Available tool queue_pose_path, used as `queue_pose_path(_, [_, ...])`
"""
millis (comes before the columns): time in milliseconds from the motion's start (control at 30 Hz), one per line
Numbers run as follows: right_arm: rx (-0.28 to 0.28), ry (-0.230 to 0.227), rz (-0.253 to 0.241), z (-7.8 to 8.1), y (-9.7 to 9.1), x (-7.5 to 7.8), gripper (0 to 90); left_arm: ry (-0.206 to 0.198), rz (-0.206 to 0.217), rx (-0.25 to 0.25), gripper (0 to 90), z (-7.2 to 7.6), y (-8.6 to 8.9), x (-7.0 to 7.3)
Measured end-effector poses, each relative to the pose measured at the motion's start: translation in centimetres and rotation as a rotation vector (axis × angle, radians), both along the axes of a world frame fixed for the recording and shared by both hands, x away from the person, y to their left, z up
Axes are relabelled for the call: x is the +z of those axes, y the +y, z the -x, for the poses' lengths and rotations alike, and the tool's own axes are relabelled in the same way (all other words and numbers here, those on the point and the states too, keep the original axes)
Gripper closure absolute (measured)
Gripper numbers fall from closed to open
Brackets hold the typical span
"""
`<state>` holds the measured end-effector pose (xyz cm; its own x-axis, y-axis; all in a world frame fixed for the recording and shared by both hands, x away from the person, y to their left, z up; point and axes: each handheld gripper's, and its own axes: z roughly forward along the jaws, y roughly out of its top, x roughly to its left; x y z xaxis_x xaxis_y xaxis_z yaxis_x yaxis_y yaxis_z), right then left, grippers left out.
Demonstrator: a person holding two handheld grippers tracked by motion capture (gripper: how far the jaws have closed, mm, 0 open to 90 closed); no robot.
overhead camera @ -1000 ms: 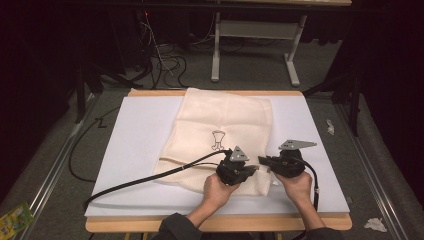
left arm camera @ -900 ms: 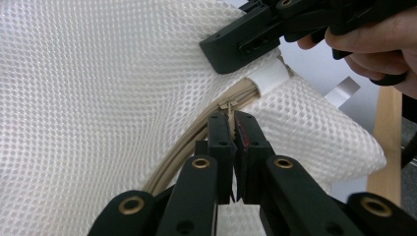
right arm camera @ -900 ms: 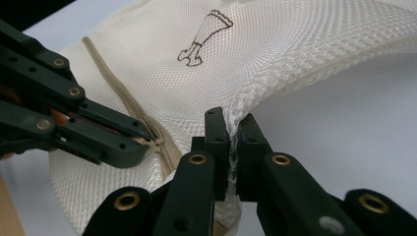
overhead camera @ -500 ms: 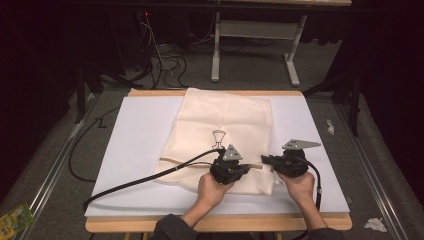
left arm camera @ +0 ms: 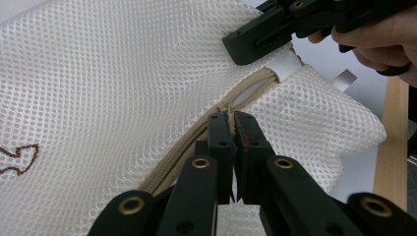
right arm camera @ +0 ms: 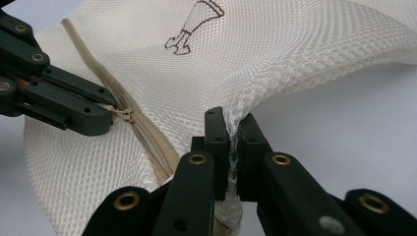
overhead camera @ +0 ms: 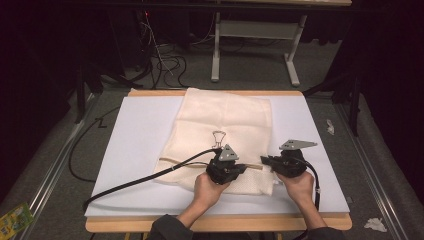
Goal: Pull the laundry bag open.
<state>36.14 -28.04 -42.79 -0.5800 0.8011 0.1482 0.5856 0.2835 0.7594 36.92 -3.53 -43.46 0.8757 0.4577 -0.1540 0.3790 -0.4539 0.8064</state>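
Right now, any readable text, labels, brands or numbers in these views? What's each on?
No readable text in these views.
Mesh laundry bag: a brown embroidered outline figure, a picture, not letters.
Small white tab by the bag's edge: blank as far as it shows.
Green-yellow packet on the floor: print too small and blurred to read.
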Motion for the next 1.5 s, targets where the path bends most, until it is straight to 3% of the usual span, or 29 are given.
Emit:
queue_pose_path(300, [-0.002, 0.000, 0.022, -0.1, 0.1, 0.0, 87.8, 0.005, 0.001, 0.005, 87.3, -0.1, 0.6, -0.1])
queue_pose_path(767, [0.001, 0.006, 0.024, -0.2, 0.4, 0.0, 87.8, -0.011, 0.000, 0.008, 87.2, -0.1, 1.1, 0.2])
queue_pose_path(1500, [-0.002, 0.017, 0.028, -0.3, 0.4, -0.3, 87.7, -0.001, 0.010, 0.011, 87.2, -0.1, 1.9, -0.1])
